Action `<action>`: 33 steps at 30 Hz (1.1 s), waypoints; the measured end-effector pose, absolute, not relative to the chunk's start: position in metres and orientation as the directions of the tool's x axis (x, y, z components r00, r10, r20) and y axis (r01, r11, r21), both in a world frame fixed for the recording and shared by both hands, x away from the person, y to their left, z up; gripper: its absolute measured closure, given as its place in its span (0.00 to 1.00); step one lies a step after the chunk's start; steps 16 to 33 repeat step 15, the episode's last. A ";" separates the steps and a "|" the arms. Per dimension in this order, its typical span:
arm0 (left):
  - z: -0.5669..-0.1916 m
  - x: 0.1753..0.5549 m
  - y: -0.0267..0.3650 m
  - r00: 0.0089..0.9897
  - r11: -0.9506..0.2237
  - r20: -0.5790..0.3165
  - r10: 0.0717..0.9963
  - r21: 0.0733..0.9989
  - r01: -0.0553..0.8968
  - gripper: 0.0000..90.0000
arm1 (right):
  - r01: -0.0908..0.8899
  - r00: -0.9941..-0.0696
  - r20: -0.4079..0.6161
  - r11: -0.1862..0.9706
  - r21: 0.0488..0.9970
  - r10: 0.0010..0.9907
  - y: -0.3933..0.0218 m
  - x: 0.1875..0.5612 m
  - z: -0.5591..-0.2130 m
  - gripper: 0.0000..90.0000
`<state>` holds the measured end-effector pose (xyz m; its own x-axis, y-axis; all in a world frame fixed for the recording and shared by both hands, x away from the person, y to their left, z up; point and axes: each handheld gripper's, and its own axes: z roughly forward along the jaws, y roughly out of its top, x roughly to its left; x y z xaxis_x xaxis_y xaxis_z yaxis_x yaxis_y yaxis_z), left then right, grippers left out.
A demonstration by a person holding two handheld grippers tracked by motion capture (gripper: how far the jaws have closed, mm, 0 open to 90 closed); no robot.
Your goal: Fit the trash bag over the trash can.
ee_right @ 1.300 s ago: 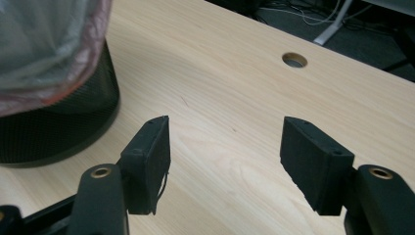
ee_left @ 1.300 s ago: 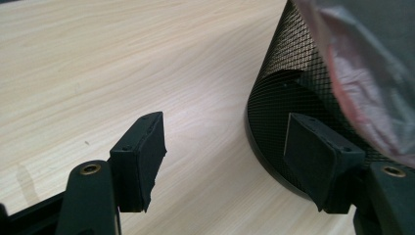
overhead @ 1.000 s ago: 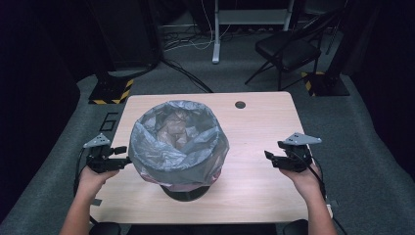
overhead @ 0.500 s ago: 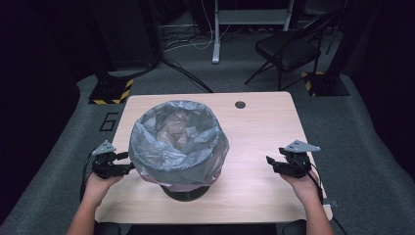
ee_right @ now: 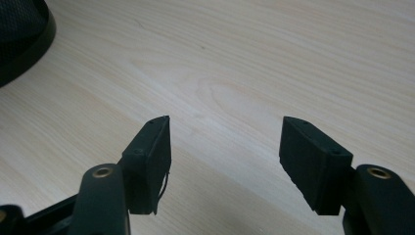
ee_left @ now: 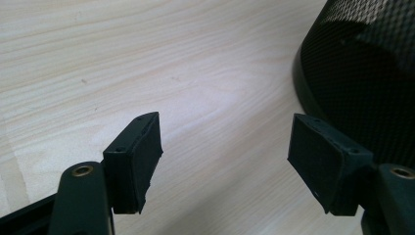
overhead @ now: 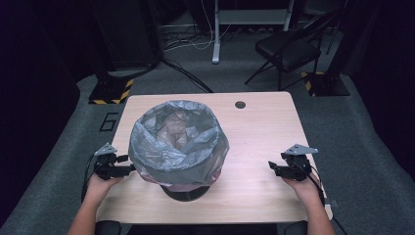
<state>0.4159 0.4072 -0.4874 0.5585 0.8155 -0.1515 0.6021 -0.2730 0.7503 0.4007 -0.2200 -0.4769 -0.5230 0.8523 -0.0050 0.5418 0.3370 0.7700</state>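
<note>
A black mesh wastebasket (overhead: 182, 188) stands on the wooden table (overhead: 259, 132), left of its middle and nearer the front edge than the back edge, its round dark base resting flat on the wood. A grey plastic bag (overhead: 178, 147) lines it, folded out over the rim and hanging down around the outside so that most of the mesh is covered in the high view; the bag's mouth gapes open upward and something pale and crumpled lies inside, too blurred to name. The left gripper (overhead: 126, 164) sits low at the left edge of the table, just beside the bag's lower left side, pointing toward it; its jaws stand well apart with nothing between them, and in the left gripper view (ee_left: 222, 147) the bare wood lies in the gap while the mesh wall (ee_left: 364, 73) and the dark base ring curve just past the right-hand jaw, not touching it. The right gripper (overhead: 274, 167) is low over the table near the right edge, well apart from the wastebasket, pointing left toward it; its jaws are likewise wide and empty (ee_right: 225, 147), bare wood between them, the base showing at the far upper left of the right gripper view. A small round hole (overhead: 240, 104) lies near the back edge
</note>
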 end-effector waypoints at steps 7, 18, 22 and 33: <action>-0.502 0.423 0.412 0.572 -0.315 -0.130 0.810 0.726 0.611 0.32 | 0.572 -0.526 0.000 0.354 0.740 0.851 -0.226 0.403 -0.487 0.32; -0.518 0.428 0.411 0.601 -0.366 -0.125 0.790 0.690 0.624 0.32 | 0.587 -0.522 -0.014 0.371 0.720 0.853 -0.227 0.412 -0.501 0.17; -0.518 0.428 0.411 0.601 -0.366 -0.125 0.790 0.690 0.624 0.32 | 0.587 -0.522 -0.014 0.371 0.720 0.853 -0.227 0.412 -0.501 0.17; -0.518 0.428 0.411 0.601 -0.366 -0.125 0.790 0.690 0.624 0.32 | 0.587 -0.522 -0.014 0.371 0.720 0.853 -0.227 0.412 -0.501 0.17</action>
